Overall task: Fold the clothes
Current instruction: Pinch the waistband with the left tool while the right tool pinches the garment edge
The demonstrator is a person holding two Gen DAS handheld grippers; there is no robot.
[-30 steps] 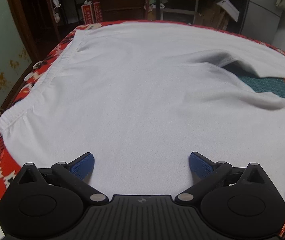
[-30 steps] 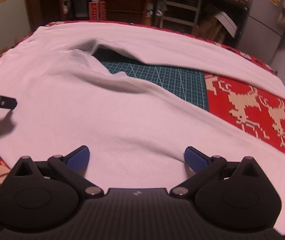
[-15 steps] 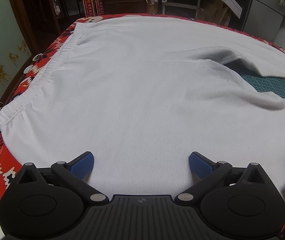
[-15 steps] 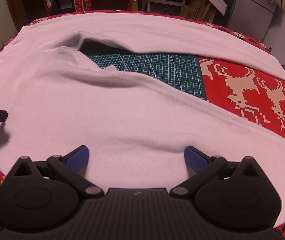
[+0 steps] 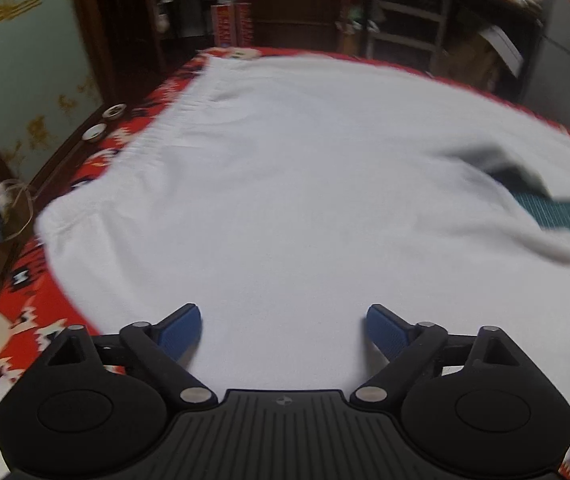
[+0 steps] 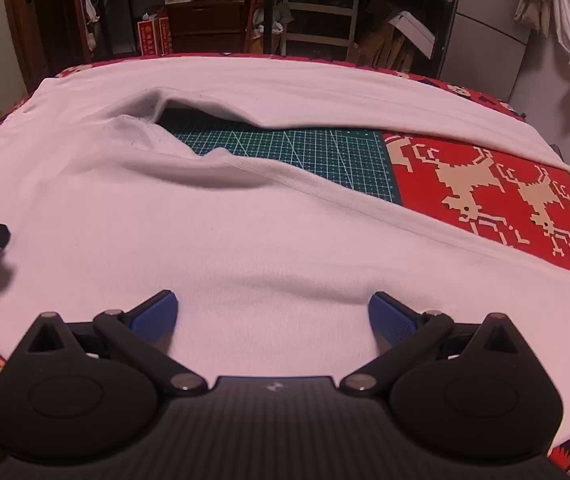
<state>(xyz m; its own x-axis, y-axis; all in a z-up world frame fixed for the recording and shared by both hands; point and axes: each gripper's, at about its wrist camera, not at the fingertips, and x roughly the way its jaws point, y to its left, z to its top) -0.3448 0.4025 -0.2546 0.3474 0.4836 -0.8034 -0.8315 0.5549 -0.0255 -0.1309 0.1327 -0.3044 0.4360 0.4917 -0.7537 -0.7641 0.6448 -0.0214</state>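
Two grippers, both low over the near edge of the white pants [image 5: 285, 184], pointing down and forward.

Left gripper [image 5: 283, 320]: closing now, a little narrower than a second ago, when fully spread. Only flat fabric between the pads, nothing pinched yet. Also shifted sideways since half a second ago, with a slight roll; view blurred from this. Waistband [image 5: 157, 136] ahead and to the left of it, more to the centre than before.

Right gripper [image 6: 273, 308]: spread wide, almost in the same place as a second ago, nothing gripped. Near leg of the pants under and just ahead of its fingers, far leg well ahead. Between the two legs, bare green mat [image 6: 285, 148] and red cloth [image 6: 485, 184] ahead and to the right. Tip of the left gripper visible far to its left, above the fabric.

Meaning for the task, as a judgement: probably start of the first grab, left side taking the near edge by the waist, right side waiting on the leg. No fold made yet; pants lying open and flat. Risk: thin flat fabric, easy to close on nothing.
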